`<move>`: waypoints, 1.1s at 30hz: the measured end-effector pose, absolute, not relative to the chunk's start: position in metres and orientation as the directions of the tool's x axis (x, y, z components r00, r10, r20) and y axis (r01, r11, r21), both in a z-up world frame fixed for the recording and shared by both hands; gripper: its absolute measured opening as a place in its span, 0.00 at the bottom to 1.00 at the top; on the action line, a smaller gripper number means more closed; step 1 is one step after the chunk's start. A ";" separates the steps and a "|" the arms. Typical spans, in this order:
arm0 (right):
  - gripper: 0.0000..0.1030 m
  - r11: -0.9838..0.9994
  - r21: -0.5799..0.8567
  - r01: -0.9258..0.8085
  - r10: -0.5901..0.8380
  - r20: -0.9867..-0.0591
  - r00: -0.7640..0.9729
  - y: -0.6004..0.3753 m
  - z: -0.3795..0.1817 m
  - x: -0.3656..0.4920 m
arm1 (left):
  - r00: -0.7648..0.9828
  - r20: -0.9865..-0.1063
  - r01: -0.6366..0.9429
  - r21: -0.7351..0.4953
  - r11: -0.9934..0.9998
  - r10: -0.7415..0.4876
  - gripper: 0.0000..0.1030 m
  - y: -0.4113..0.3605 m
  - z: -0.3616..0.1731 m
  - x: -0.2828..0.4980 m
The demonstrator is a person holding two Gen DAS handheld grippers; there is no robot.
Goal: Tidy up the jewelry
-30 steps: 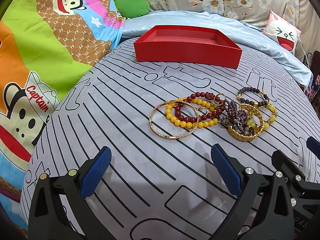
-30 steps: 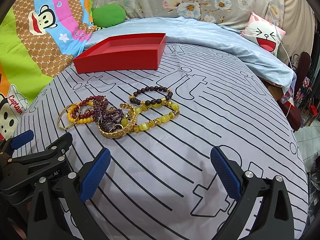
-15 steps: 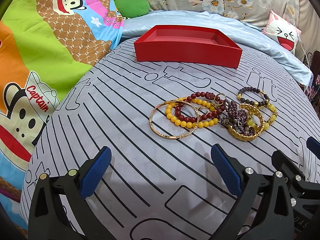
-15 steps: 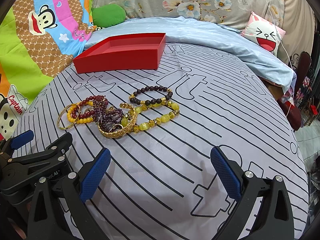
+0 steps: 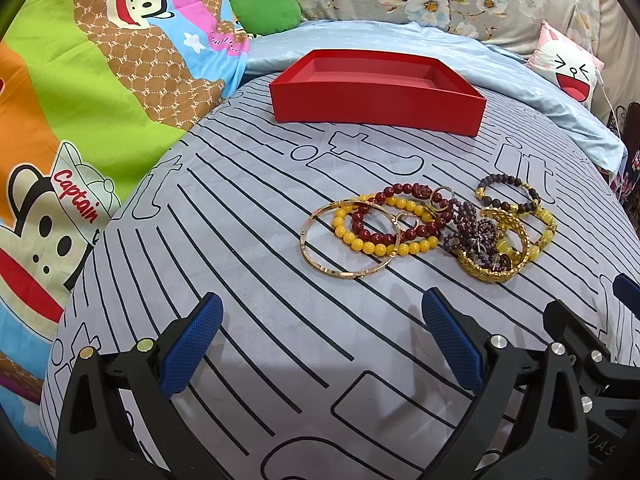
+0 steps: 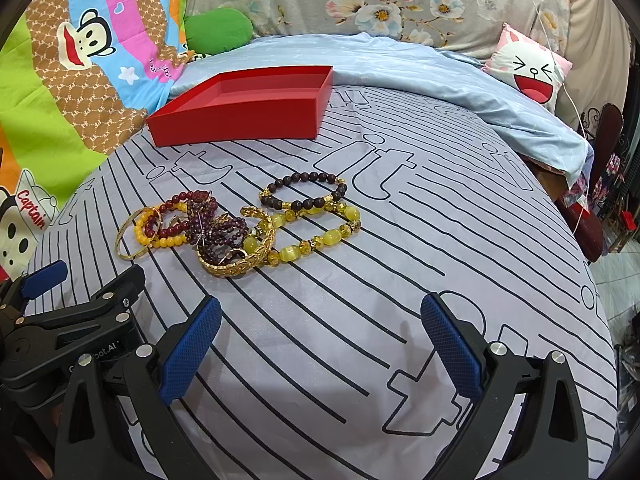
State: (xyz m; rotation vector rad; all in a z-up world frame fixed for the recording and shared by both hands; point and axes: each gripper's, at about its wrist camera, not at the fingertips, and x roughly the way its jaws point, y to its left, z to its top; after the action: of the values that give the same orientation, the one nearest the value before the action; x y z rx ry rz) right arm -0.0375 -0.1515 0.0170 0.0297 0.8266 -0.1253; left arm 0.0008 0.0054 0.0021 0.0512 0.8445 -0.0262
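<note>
Hovering both grippers over the bed [image 5: 248,280], gray sheet with black stripes. Red box [image 5: 376,98] sits at the far side, open top, looks empty inside. Jewelry pile lies mid-bed, well apart from the box, between it and me.

My left gripper [image 5: 320,344] is spread wide, holding nothing; my right gripper [image 6: 320,350] likewise, wide and holding nothing.

Left view shows best: gold bangle [image 5: 340,268] at the left end of the pile, overlapping the yellow bead bracelet [image 5: 384,246] and the dark red bead bracelet [image 5: 400,192].

Right view shows best: dark brown bead bracelet [image 6: 308,190] and pale yellow stone bracelet [image 6: 324,238] lying open on the sheet, touching each other, plus the ornate gold bangle [image 6: 240,266] with purple beads [image 6: 224,232] heaped in it. In the left view that end is bunched up.
</note>
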 end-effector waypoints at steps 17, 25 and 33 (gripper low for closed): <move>0.94 0.992 -0.022 0.122 -0.099 -0.736 0.670 -0.152 0.017 -0.038 | 0.664 -0.748 0.044 0.035 0.998 -0.003 0.92 0.005 0.002 0.001; 0.94 0.993 -0.001 0.119 -0.082 -0.731 0.677 -0.152 0.022 -0.038 | 0.658 -0.752 0.042 -0.011 0.999 -0.036 0.93 0.015 0.001 0.000; 0.94 0.995 0.023 0.099 -0.050 -0.733 0.679 -0.152 0.027 -0.028 | 0.637 -0.770 -0.065 -0.087 0.994 -0.026 0.93 0.055 0.005 0.008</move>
State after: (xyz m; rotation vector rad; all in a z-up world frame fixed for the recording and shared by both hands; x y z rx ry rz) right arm -0.0282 -0.1521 0.0267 0.0629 0.8207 -0.0839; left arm 0.0081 0.0551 0.0052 -0.1105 0.8805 0.0224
